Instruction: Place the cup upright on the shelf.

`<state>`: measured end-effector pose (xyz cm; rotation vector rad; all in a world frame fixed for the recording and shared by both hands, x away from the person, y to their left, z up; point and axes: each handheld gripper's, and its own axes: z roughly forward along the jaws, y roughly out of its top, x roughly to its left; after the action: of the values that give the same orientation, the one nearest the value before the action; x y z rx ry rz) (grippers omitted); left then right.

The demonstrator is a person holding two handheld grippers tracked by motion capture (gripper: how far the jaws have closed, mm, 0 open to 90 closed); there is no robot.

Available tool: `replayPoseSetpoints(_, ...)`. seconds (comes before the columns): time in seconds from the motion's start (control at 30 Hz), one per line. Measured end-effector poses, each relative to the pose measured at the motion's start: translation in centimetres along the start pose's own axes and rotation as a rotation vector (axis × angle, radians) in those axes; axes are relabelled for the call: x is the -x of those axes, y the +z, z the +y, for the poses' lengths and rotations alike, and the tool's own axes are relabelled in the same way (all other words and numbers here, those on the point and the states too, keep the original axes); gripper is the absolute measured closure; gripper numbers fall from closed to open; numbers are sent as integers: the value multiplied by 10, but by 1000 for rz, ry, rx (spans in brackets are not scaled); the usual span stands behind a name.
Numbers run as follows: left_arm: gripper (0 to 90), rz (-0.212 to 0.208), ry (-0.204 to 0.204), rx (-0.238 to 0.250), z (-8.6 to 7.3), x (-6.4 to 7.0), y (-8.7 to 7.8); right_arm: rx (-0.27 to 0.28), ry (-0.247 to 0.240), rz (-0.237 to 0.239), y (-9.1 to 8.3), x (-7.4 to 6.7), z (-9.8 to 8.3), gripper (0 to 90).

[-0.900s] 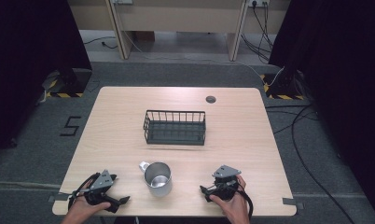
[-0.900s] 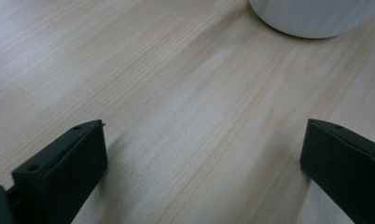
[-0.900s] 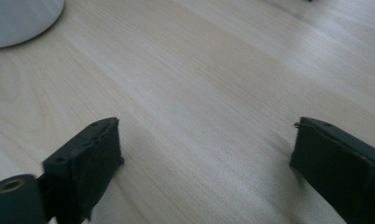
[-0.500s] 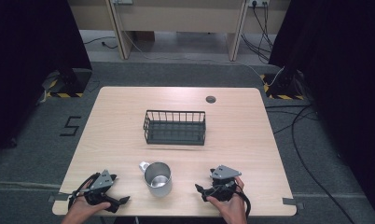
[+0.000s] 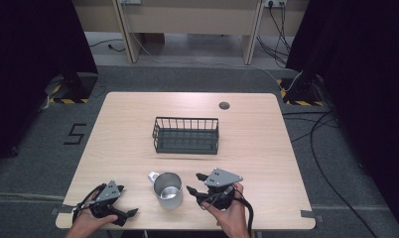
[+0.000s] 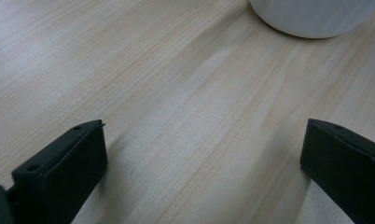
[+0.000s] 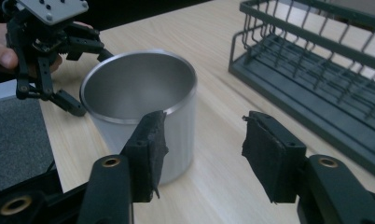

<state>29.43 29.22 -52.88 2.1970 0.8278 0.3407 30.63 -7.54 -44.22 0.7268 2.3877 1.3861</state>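
Shiny steel cylindrical mug (image 5: 168, 190) upright near table's front edge, between both tools. Right gripper (image 5: 193, 183) spread, empty, aimed at mug wall for a side grasp. Left gripper (image 5: 132, 213) wide apart, empty, resting low beside.

in the left gripper view the mug (image 6: 316, 16) is cut off by the top edge, showing just its blurred base. in the right gripper view the wire basket (image 7: 316, 60) runs off the right edge, its far end unseen.
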Motion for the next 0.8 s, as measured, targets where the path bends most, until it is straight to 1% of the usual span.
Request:
replayPoseSetpoints(0.03,0,0,0,0,0,0,0,-2,-4,3,3,-1,2,508)
replayPoseSetpoints(0.07,0,0,0,0,0,0,0,-2,-11,10,9,-3,6,532)
replayPoseSetpoints(0.13,0,0,0,0,0,0,0,-6,-10,12,12,-4,9,540)
replayPoseSetpoints(0.23,0,1,0,0,0,0,0,6,-4,13,15,-4,13,558)
replayPoseSetpoints(0.37,0,1,-1,0,0,0,0,0,-8,12,19,-4,17,576)
replayPoseSetpoints(0.43,0,1,-1,1,0,0,0,-14,-6,18,24,-4,18,584)
replayPoseSetpoints(0.47,0,1,-1,1,0,0,0,-24,-8,27,30,-2,19,617)
replayPoseSetpoints(0.53,0,1,-2,0,0,0,0,-43,-11,38,37,-1,19,645)
replayPoseSetpoints(0.6,0,0,-2,1,0,0,0,-47,3,62,43,1,19,671)
replayPoseSetpoints(0.67,0,0,-2,1,0,0,0,-50,4,70,45,2,19,681)
replayPoseSetpoints(0.77,0,0,-2,1,0,1,0,-65,-14,71,50,2,22,744)
replayPoseSetpoints(0.8,0,0,-2,1,0,1,0,-83,-31,70,54,3,25,767)
